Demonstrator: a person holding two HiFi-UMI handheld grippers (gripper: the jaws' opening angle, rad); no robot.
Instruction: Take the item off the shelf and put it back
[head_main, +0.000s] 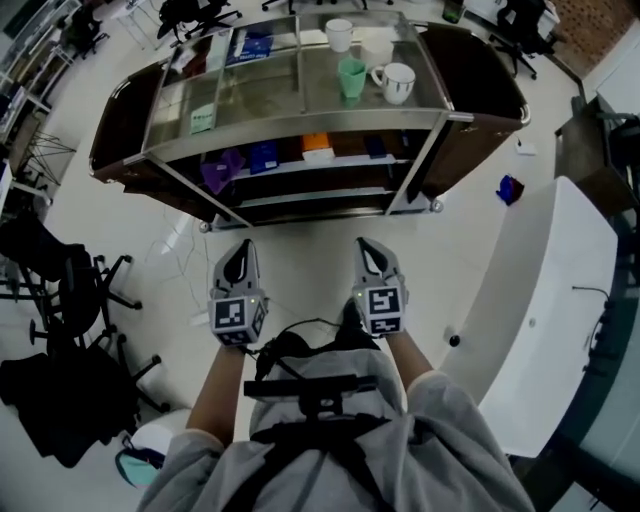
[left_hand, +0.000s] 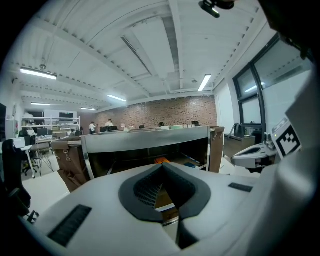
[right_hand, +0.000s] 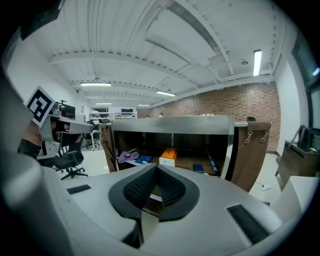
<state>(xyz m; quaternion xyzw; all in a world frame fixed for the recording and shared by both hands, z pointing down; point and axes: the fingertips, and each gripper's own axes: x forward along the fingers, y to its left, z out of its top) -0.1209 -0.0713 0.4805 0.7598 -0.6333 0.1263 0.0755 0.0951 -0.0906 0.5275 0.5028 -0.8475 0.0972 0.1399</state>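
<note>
A metal shelf cart (head_main: 300, 134) with a glass top stands ahead of me. Its middle shelf holds a purple item (head_main: 220, 170), a blue packet (head_main: 263, 156), an orange and white box (head_main: 317, 146) and a dark blue item (head_main: 376, 147). My left gripper (head_main: 240, 250) and right gripper (head_main: 368, 248) hang side by side over the floor, short of the cart, both shut and empty. In the right gripper view the gripper (right_hand: 156, 167) points at the orange box (right_hand: 169, 156). The left gripper (left_hand: 162, 167) also faces the shelf opening in the left gripper view, where the orange box (left_hand: 161, 160) shows just past its tips.
On the glass top stand a green cup (head_main: 351, 77), a white mug (head_main: 397, 82), a white cup (head_main: 339, 34) and a small green box (head_main: 203, 119). Black office chairs (head_main: 70, 290) stand to my left, a white desk (head_main: 540, 320) to my right. A blue object (head_main: 509, 189) lies on the floor.
</note>
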